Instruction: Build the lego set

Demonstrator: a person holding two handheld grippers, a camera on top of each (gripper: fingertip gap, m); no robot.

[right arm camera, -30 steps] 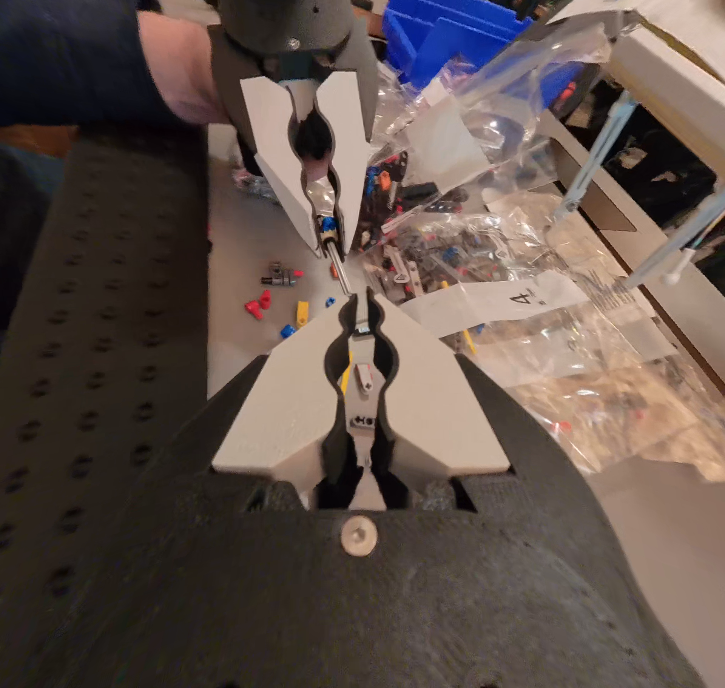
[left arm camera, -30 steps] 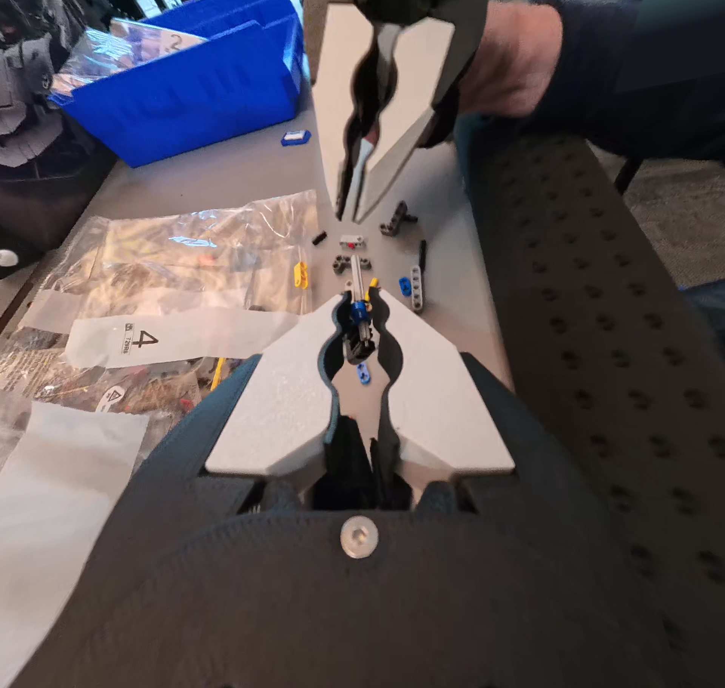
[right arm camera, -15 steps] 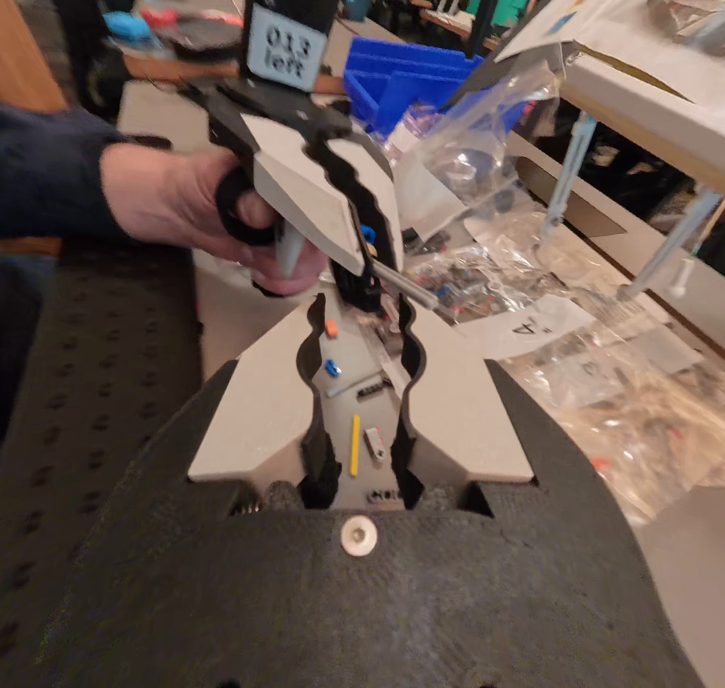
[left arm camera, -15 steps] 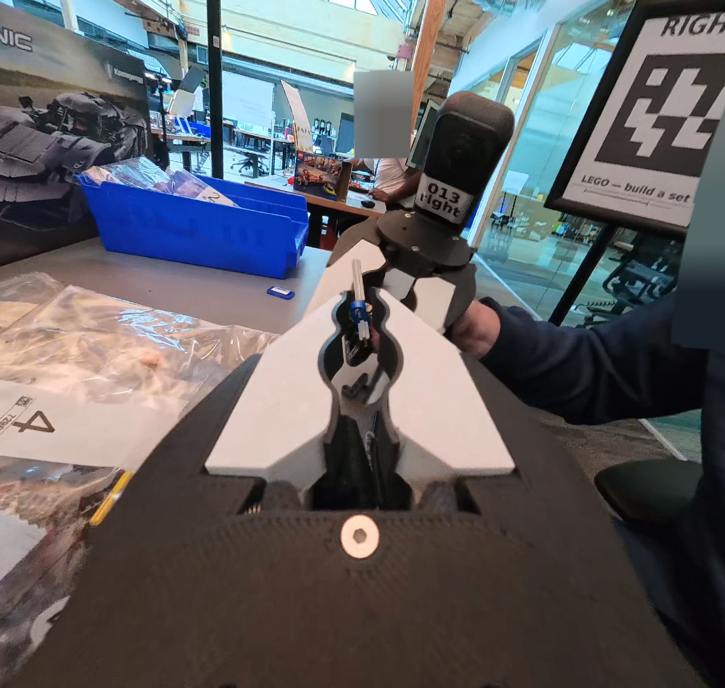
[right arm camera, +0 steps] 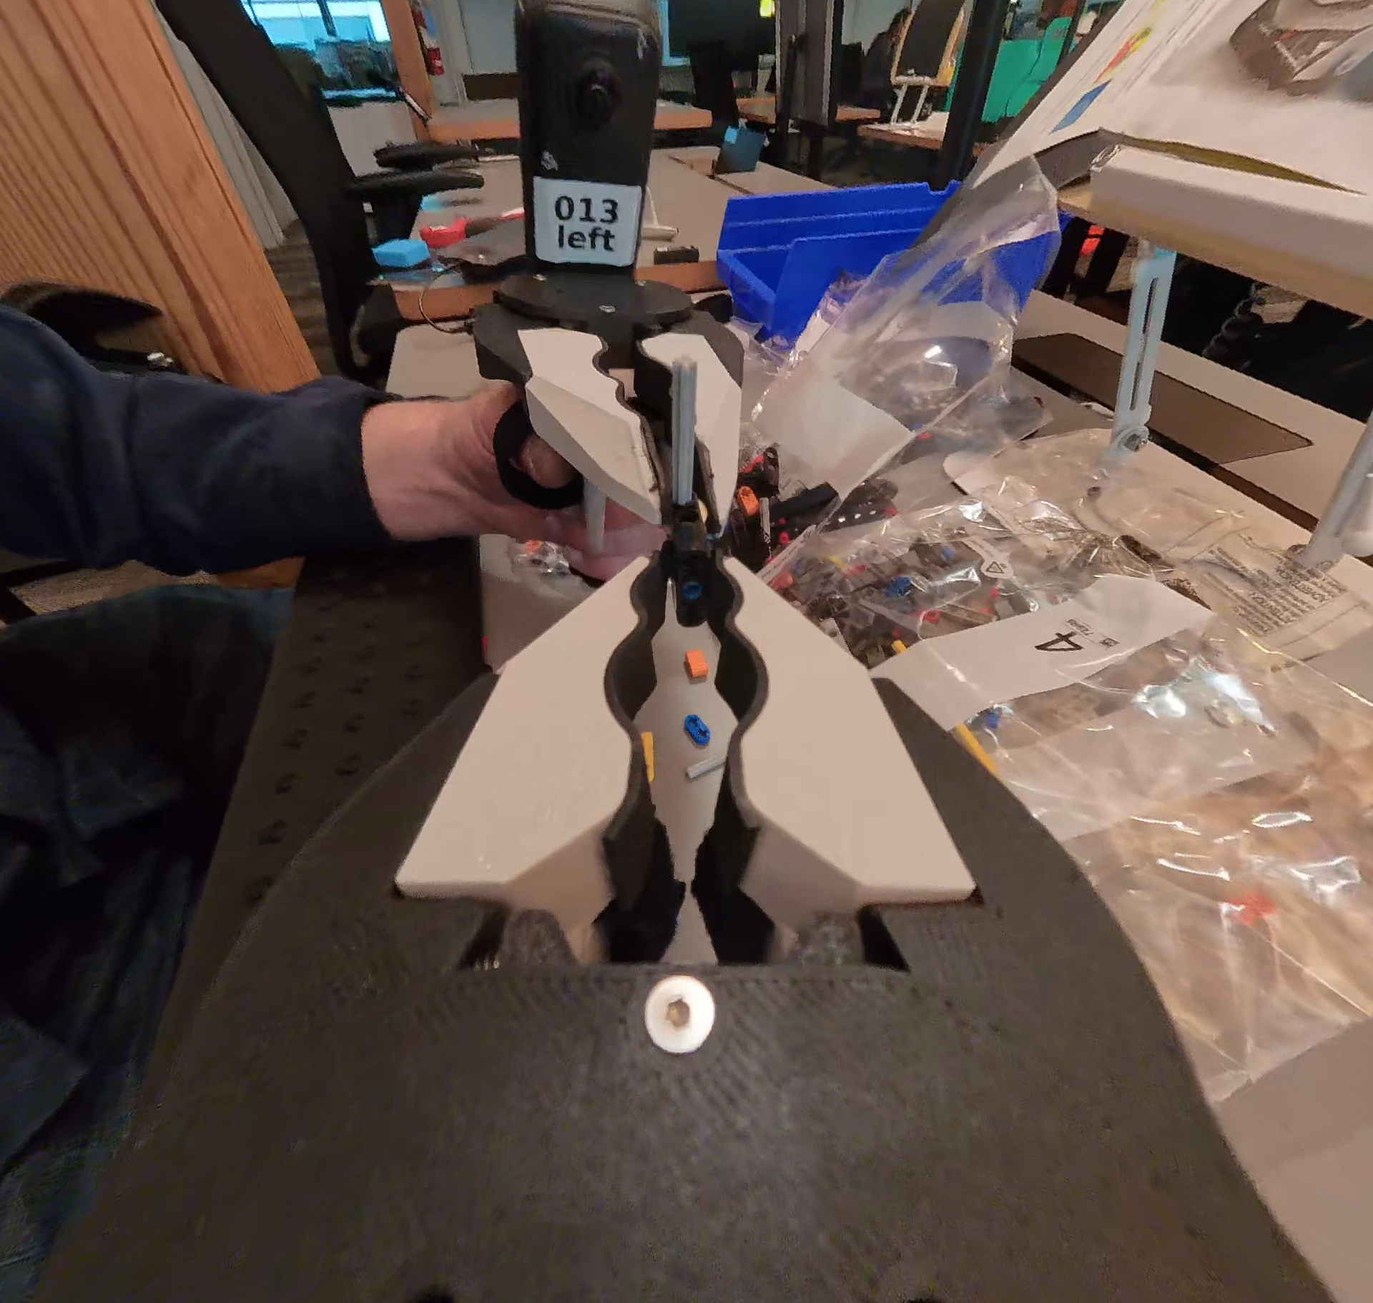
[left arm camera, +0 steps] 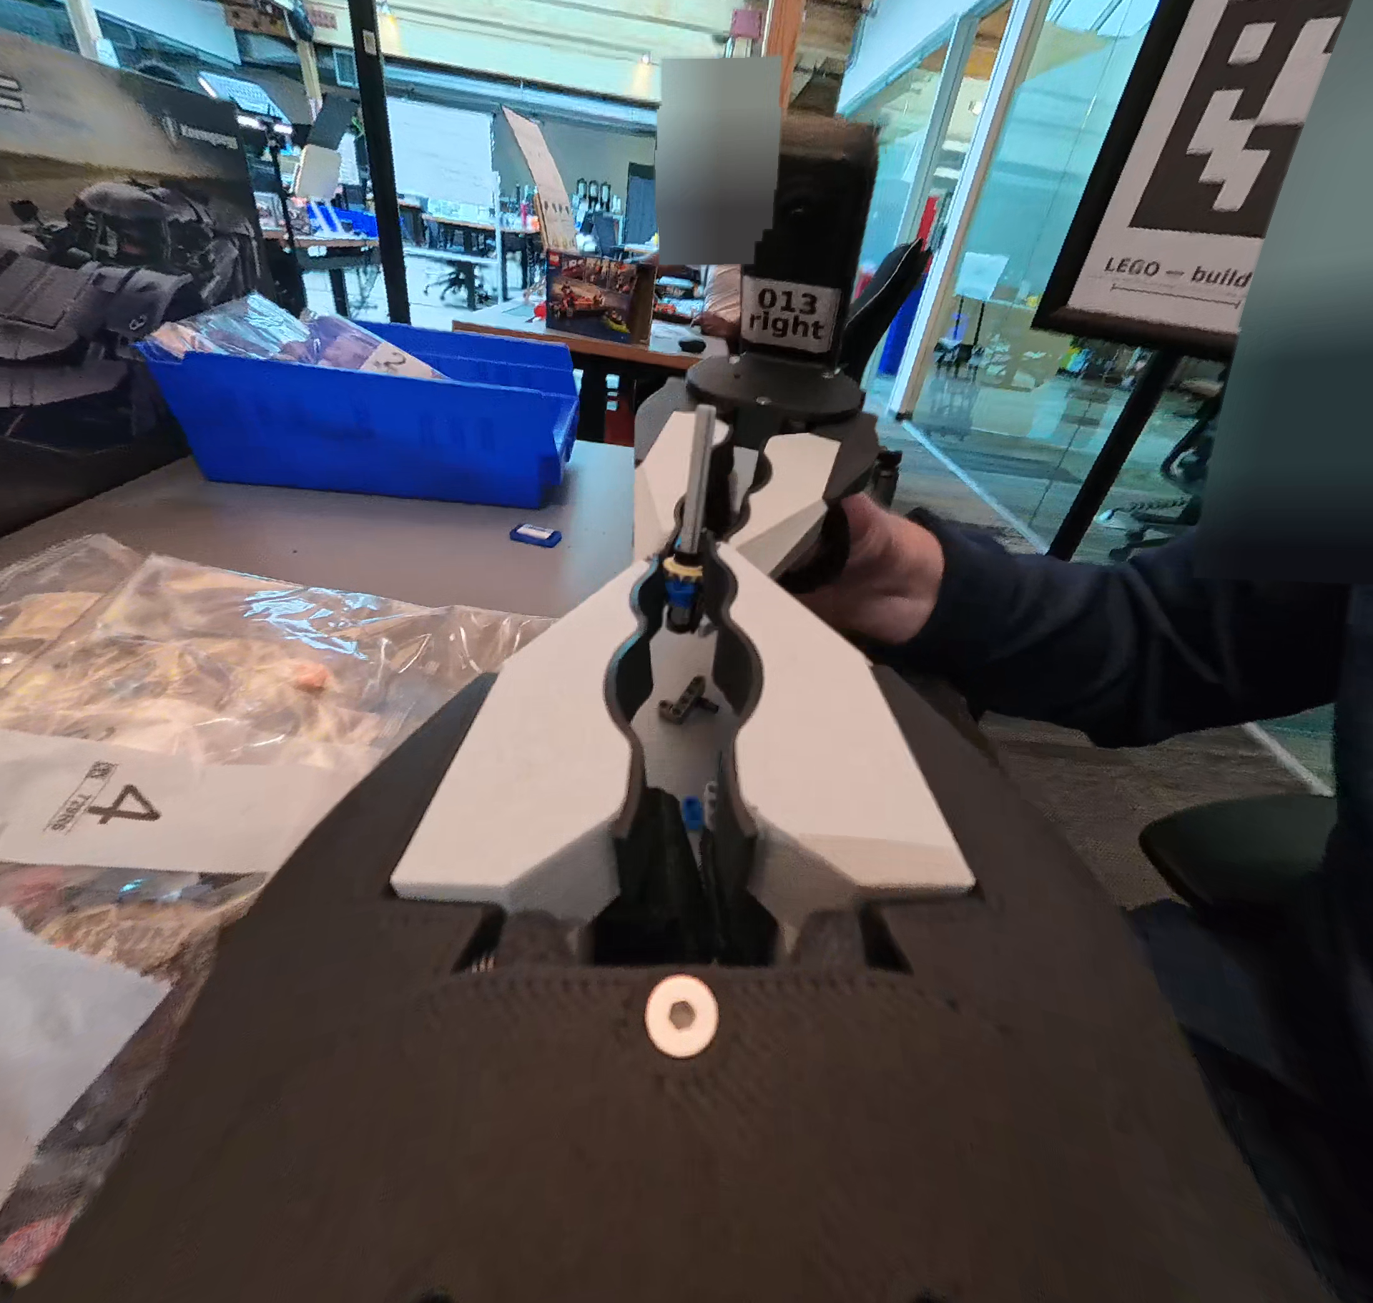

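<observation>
A small lego assembly (left arm camera: 685, 584) has a grey axle pointing up, a yellow and blue bush, and a black end. My left gripper (left arm camera: 687, 578) is shut on it at the bush, held above the table. My right gripper (right arm camera: 688, 566) faces it tip to tip and is shut on the assembly's black end with a blue pin (right arm camera: 689, 587). The axle (right arm camera: 683, 435) rises in front of the left gripper's fingers (right arm camera: 594, 420). A person's hand holds each gripper.
Clear bags of lego parts (left arm camera: 223, 673) (right arm camera: 929, 584) lie on the grey table (left arm camera: 371, 546). Loose pieces lie below the grippers: a dark grey one (left arm camera: 687, 703), orange (right arm camera: 696, 663), blue (right arm camera: 697, 729). A blue bin (left arm camera: 356, 428) stands behind. A black perforated board (right arm camera: 334, 710) lies alongside. Both grippers' tips are close together, under 4 cm apart.
Both grippers tilted up from the table to level and came tip to tip. The right gripper, open half a second ago, has closed on the assembly's black end.
</observation>
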